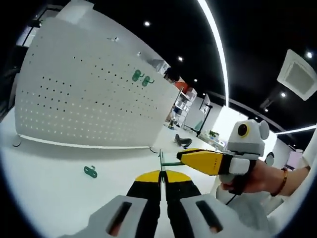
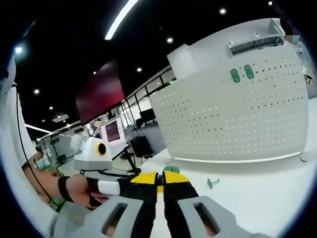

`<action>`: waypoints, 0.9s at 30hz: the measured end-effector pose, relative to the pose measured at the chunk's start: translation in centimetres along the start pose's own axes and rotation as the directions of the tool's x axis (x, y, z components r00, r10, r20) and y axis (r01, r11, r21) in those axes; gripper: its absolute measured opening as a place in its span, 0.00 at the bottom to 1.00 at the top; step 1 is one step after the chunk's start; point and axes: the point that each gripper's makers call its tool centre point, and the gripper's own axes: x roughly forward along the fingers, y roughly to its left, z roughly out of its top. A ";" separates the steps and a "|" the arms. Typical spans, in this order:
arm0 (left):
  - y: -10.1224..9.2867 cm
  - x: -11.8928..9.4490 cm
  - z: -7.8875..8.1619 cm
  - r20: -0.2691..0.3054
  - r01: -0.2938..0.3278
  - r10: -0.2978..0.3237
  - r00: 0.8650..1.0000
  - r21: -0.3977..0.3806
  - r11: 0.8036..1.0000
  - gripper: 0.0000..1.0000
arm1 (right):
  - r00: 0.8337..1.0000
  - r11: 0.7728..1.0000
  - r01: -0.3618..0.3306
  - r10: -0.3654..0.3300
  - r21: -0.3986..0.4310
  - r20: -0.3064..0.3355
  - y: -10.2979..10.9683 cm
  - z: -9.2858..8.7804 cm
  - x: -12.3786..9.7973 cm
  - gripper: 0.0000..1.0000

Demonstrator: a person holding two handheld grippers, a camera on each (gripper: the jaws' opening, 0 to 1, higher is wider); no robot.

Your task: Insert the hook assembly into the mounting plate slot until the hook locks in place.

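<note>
Gripping green hook [image 1: 166, 163], both jaws closed

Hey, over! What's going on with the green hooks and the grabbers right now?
Both grippers shut together on one green hook. Two hooks hang on pegboard. One spare hook on table. Path clear.

I'm working in what looks like a large open-plan office or lab floor. Overhead is a dark ceiling [image 1: 257, 29] with long strip lights [image 1: 214, 34], small round spotlights and a square ceiling air-conditioning unit [image 1: 298, 74]. On my white table [image 1: 44, 168] stands a white perforated pegboard panel [image 1: 84, 94]. Behind it, in the left gripper view, I see shelving [image 1: 182, 103] and an office chair [image 1: 182, 141]; in the right gripper view, monitors and a lit screen [image 2: 113, 131] line the far side.
</note>
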 end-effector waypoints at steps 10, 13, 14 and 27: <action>0.2 -0.2 1.3 0.036 -0.063 0.057 0.998 0.187 0.980 0.02 | 0.996 0.996 0.065 -0.069 -0.068 -0.054 -0.4 -0.2 0.1 0.05; 0.4 -0.3 1.5 0.040 -0.079 0.072 0.997 0.230 0.970 0.02 | 0.993 0.992 0.083 -0.090 -0.098 -0.078 -0.6 -0.7 0.1 0.07; 0.4 -0.3 1.4 0.029 -0.073 0.068 0.997 0.242 0.967 0.02 | 0.993 0.992 0.082 -0.089 -0.097 -0.074 -0.5 -0.6 0.1 0.07; 0.4 -0.8 1.6 0.054 -0.111 0.098 0.994 0.391 0.914 0.02 | 0.988 0.994 0.105 -0.109 -0.039 -0.108 -0.7 -1.3 0.3 0.03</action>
